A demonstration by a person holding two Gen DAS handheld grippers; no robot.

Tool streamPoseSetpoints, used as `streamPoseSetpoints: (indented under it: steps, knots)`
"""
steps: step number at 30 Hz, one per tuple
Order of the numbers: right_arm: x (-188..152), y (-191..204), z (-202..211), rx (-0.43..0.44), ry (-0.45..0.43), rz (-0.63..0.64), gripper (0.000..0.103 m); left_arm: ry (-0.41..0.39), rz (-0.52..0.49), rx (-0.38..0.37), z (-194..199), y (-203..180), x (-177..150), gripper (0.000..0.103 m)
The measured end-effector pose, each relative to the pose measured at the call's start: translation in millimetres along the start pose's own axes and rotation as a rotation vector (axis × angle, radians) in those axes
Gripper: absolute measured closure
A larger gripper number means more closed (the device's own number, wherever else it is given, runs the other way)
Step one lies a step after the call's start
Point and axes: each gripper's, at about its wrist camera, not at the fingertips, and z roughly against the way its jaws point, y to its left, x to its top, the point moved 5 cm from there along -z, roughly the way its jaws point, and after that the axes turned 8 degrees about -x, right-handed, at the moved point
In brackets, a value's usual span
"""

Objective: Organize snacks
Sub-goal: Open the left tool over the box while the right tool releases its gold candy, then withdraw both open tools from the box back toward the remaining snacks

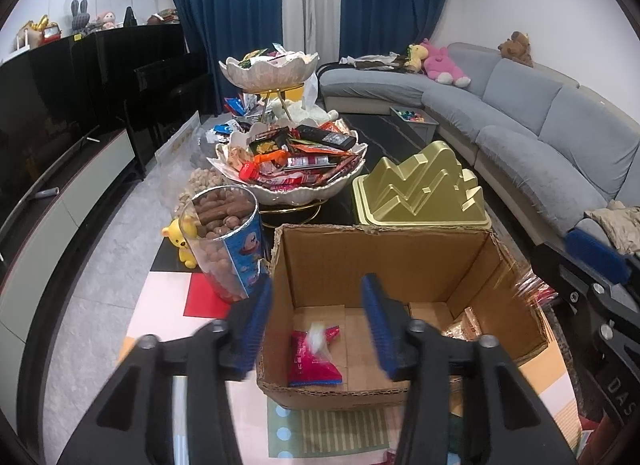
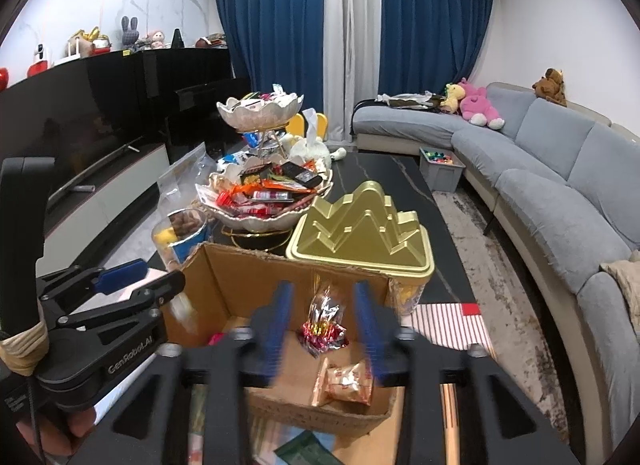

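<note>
We list the grey sofa along the right wall, soft toys on its far end. Next, the dark surface carrying the snack things. On it, a 2-tier scalloped bowl stand, both bowls heaped with wrapped snacks. Beside that, a gold ridged lid box, just behind the cardboard box. The cardboard box stands open at the near end of the surface. Left of it, touching or nearly so, we note a clear tub filled with brown snacks.

Inside the cardboard box we count 3 items: a red packet on the floor of the box, an orange packet near the front wall, and a shiny cellophane candy bag, blurred.

Left claw: released, above the box over the red packet, nothing between its blue pads. Right claw: released, spread wide either side of the candy bag, not touching it.
</note>
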Motion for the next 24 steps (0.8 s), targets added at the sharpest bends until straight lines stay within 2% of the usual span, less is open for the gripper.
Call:
streamPoseSetpoints:
  steps: [2, 11, 24]
  knots:
    - [2, -3, 2, -0.01, -0.009, -0.004, 0.042, -0.003, -0.005, 0.003, 1, 0, 0, 0.048]
    - [3, -13, 8, -0.033, -0.009, -0.022, 0.035, -0.026, -0.016, 0.029, 13, -2, 3, 0.026]
    - [9, -14, 34, -0.037, -0.036, -0.029, 0.035, -0.05, -0.012, 0.041, 43, 0, 5, 0.024]
